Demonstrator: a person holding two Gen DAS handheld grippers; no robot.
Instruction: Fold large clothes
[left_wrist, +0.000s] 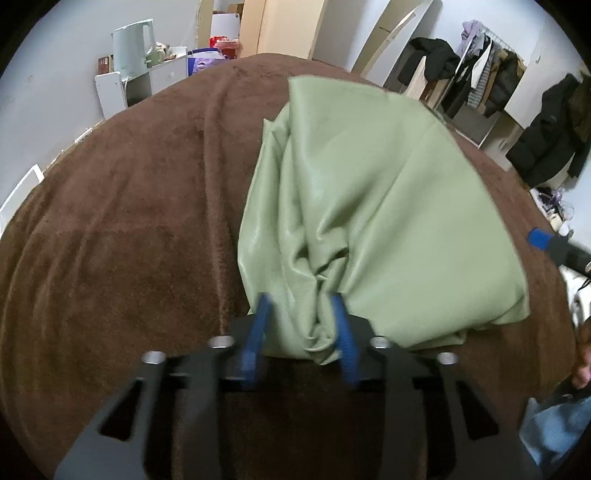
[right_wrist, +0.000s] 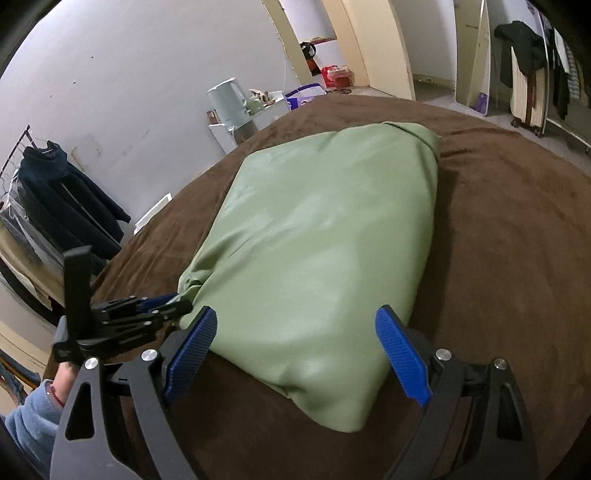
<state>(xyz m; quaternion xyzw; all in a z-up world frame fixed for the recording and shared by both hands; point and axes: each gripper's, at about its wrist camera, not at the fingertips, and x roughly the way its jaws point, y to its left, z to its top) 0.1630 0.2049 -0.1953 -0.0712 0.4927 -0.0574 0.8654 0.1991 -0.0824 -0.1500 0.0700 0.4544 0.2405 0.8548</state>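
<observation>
A pale green, smooth garment (left_wrist: 369, 206) lies folded into a long bundle on the brown blanket (left_wrist: 129, 221). My left gripper (left_wrist: 300, 299) stands over its near left corner. The blue fingers (left_wrist: 258, 332) are apart, and a crumpled bunch of the fabric lies loose between them. In the right wrist view the garment (right_wrist: 321, 236) stretches away from me. My right gripper (right_wrist: 295, 312) is wide open astride its near end, and neither pad presses on it. The left gripper (right_wrist: 147, 314) shows at that view's left, at the garment's corner. The right gripper's blue tip (left_wrist: 535, 236) pokes in at the left wrist view's right edge.
The brown blanket (right_wrist: 498, 240) covers the whole bed. Past its far edge stand a white cabinet with a kettle (left_wrist: 133, 44), a clothes rack (left_wrist: 480, 74) and a dark coat (left_wrist: 550, 140). A dark top (right_wrist: 62, 199) hangs at the left, and a suitcase (right_wrist: 528, 92) stands far right. A person's blue sleeve (right_wrist: 29, 417) is low on the left.
</observation>
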